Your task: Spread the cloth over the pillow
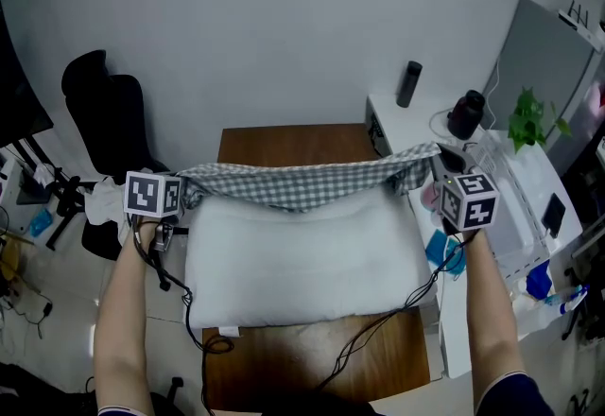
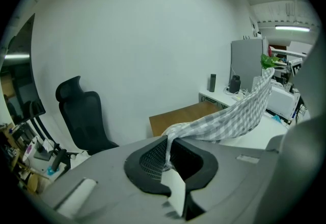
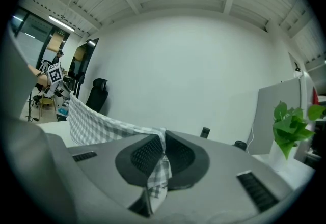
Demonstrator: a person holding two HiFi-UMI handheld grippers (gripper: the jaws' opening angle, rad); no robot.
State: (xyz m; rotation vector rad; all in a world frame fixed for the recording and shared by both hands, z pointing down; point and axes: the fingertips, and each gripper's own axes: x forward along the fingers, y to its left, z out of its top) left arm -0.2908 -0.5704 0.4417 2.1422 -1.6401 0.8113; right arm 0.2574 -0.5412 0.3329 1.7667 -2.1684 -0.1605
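- Barely begun: checked cloth (image 1: 307,183) hangs stretched between the grippers over the far edge of the white pillow (image 1: 302,258) on the wooden table (image 1: 284,142); most of the pillow is bare.
- Left to do, I judge: draw cloth to near edge, lay flat.
- Left gripper (image 2: 168,158): jaws nearly together, clamped on one cloth corner.
- Right gripper (image 3: 162,161): pinches the opposite corner likewise.

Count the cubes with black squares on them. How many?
2. One cube rides the left gripper, left of the pillow; the other rides the right gripper, right of it. None seems hidden.
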